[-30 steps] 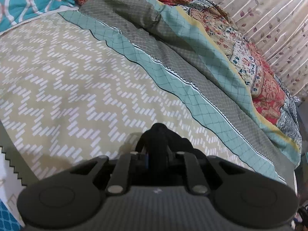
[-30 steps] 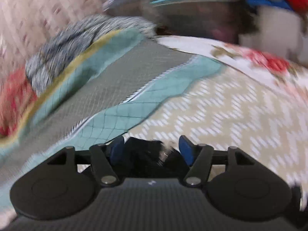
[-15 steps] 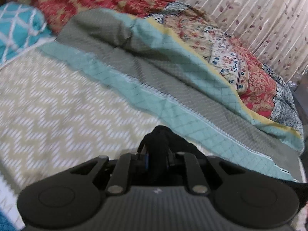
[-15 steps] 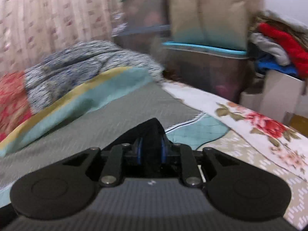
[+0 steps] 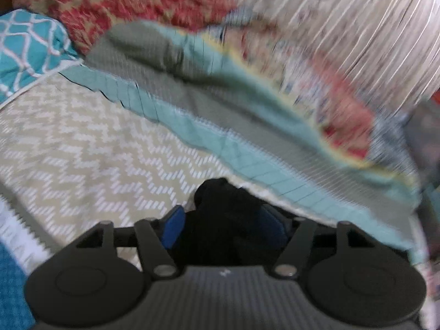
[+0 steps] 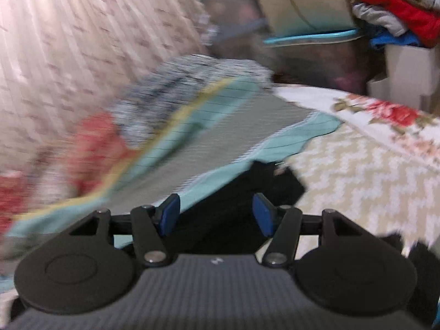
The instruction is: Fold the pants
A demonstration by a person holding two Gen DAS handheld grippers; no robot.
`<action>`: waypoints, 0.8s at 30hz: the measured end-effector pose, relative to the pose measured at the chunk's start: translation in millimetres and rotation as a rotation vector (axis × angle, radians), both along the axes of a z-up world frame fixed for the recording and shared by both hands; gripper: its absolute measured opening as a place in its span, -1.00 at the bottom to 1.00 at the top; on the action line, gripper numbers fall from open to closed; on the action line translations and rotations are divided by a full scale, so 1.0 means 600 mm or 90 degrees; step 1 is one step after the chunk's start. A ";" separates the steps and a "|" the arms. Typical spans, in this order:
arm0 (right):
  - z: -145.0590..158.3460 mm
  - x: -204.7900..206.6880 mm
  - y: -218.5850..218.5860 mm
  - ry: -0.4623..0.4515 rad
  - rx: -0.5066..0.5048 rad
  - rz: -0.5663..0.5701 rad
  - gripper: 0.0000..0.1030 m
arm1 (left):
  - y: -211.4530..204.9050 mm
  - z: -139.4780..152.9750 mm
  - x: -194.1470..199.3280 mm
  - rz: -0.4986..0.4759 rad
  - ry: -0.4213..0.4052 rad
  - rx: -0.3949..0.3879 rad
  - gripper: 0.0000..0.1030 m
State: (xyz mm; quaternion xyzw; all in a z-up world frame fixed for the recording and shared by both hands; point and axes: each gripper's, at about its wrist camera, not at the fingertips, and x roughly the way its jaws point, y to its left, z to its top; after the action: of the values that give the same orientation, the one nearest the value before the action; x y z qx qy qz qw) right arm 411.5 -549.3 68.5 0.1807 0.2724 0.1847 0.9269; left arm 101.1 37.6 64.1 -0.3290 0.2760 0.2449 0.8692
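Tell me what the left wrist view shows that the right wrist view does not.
Only the left wrist view: a teal lattice pillow, a red blanket, and the left gripper, its jaws just opened, black pants between its pads.

Only the right wrist view: storage bins, piled clothes, a floral sheet, and the right gripper, jaws also just opened over the pants.

Both: the zigzag bedspread, the grey-teal quilt, the curtain.
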 end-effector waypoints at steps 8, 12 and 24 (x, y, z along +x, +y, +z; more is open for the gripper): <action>-0.017 -0.169 0.068 0.033 0.098 0.227 -0.18 | -0.030 -0.008 -0.206 0.030 -0.033 -0.071 0.54; -0.075 -0.246 0.158 0.108 0.076 0.355 -0.25 | -0.039 -0.082 -0.237 0.057 0.002 -0.177 0.59; -0.224 -0.332 0.379 0.283 -0.015 0.436 -0.29 | -0.082 -0.164 -0.231 0.051 0.057 -0.287 -0.89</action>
State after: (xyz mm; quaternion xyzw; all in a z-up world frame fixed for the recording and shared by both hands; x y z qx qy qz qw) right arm 212.1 -321.8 -65.6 0.1040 0.5124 0.4361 0.7324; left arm -37.4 -11.3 -34.2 -0.5143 0.3487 0.2254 0.7504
